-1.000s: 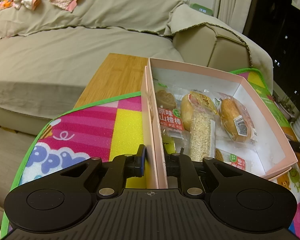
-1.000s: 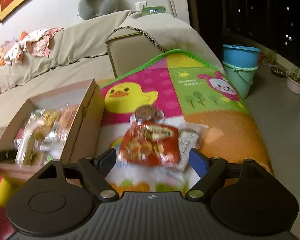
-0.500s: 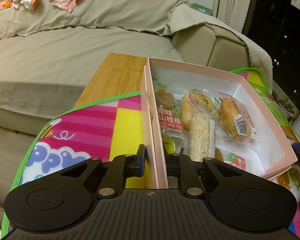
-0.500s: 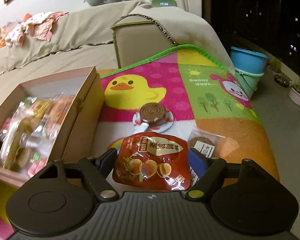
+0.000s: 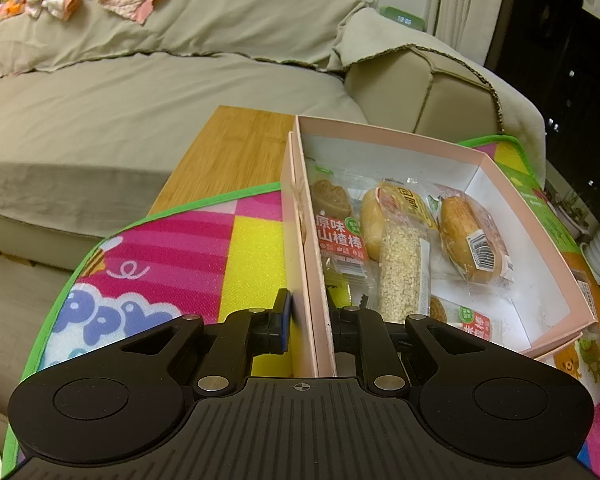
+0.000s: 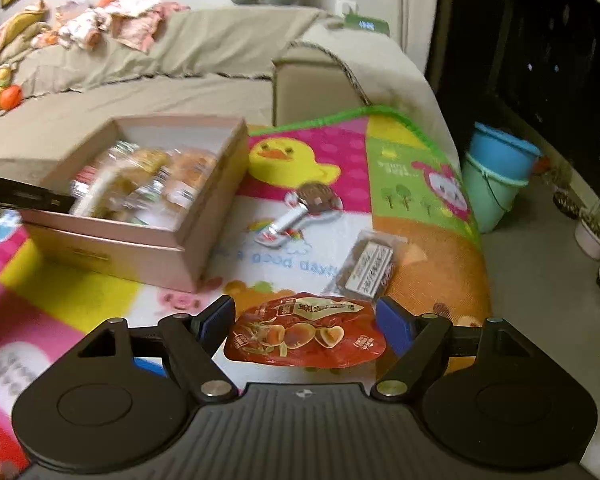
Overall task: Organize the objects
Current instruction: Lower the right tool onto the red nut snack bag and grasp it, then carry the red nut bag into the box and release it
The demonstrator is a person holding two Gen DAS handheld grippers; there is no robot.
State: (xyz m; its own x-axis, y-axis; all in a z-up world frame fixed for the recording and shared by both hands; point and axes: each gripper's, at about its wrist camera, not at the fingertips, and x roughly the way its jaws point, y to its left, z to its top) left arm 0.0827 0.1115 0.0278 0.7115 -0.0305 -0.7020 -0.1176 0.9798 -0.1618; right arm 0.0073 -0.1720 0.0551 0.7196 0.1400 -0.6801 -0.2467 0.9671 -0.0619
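Left gripper [image 5: 306,320] pinches the pink cardboard box's wall [image 5: 300,240], steadying it. Right gripper [image 6: 306,322], jaws having just narrowed, carries the red glossy snack pouch [image 6: 306,330]; next, swing over the box and release.

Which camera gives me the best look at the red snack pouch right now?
The right wrist view. The red snack pouch sits between the right gripper pads, its printed face towards the lens and sharp. The left wrist view does not show it at all, only the pink box with its packed snacks.
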